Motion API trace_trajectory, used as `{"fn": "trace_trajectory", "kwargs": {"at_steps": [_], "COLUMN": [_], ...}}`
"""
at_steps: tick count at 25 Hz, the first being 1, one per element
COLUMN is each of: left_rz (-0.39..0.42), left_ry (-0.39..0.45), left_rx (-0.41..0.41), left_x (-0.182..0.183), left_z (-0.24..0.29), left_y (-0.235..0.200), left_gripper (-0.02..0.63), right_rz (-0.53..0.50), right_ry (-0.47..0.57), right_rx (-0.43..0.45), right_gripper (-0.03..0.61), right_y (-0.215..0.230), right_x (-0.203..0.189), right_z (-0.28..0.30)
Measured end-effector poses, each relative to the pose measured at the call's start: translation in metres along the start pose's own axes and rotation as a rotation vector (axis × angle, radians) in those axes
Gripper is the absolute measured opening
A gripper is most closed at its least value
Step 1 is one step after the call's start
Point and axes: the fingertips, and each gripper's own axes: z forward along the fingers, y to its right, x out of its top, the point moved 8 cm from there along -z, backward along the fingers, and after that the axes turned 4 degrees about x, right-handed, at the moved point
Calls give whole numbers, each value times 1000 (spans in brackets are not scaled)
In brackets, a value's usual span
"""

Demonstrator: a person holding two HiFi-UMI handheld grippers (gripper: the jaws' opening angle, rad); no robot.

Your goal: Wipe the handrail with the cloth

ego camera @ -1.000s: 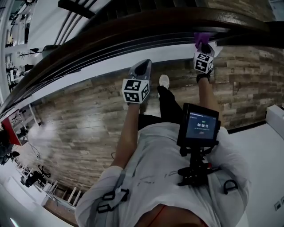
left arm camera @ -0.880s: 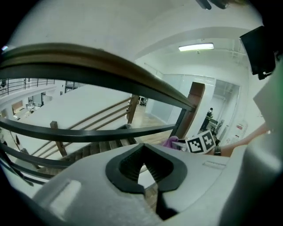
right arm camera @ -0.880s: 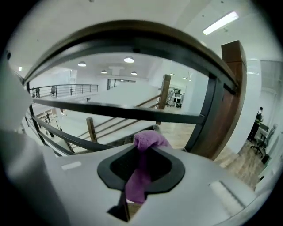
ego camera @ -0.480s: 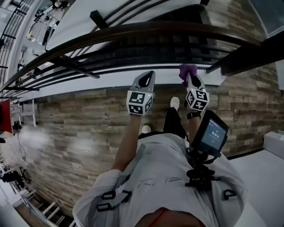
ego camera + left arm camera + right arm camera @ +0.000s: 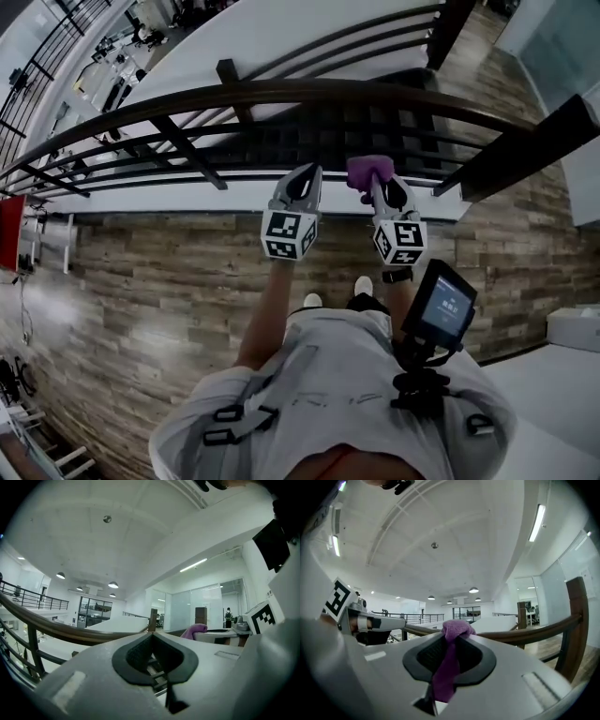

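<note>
Position: both tongs are raised in front of the long dark brown wooden handrail [image 5: 281, 91], which curves across the head view above a wood-plank floor [image 5: 169, 272].

Right gripper [image 5: 377, 187]: jaws are closed on the small purple cloth [image 5: 367, 169]. In its own view a strip of cloth runs down between the pads and a bunched end stands proud of the tips.

Left gripper [image 5: 309, 173]: jaws are together with nothing between them; only railing bars show through the gap behind the tips. It hangs just beside the right one, apart from the rail.

Cloth versus rail: in the head view the purple bunch sits below the top rail, over the lower bars and the white ledge [image 5: 187, 195]. From the right gripper view the rail passes close behind the bunch. Contact looks unlikely, but that angle is too flat to be sure.

Progress, as a judgement: the cloth is in hand and brought near, so the pick-up part is done. No stretch of rail shows as wiped or unwiped. The wiping itself looks to be at or near its start, with the visible length left to cover.
</note>
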Motion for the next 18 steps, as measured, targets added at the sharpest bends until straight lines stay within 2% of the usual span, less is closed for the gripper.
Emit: {"fn": "trace_trajectory", "kwargs": {"at_steps": [5, 13, 18], "left_rz": [6, 50, 50], "left_ry": [60, 100, 97], "left_rx": [25, 10, -9], "left_x": [20, 46, 41], "left_z": [-9, 2, 7], "left_y": [-12, 11, 19], "left_gripper": [2, 0, 0], "right_rz": [-83, -145, -159], "right_ry": [20, 55, 69], "right_rx": [4, 11, -5], "right_gripper": [52, 52, 52], "right_y": [-10, 0, 4], "right_x": [27, 55, 59], "right_z": [13, 13, 9]}}
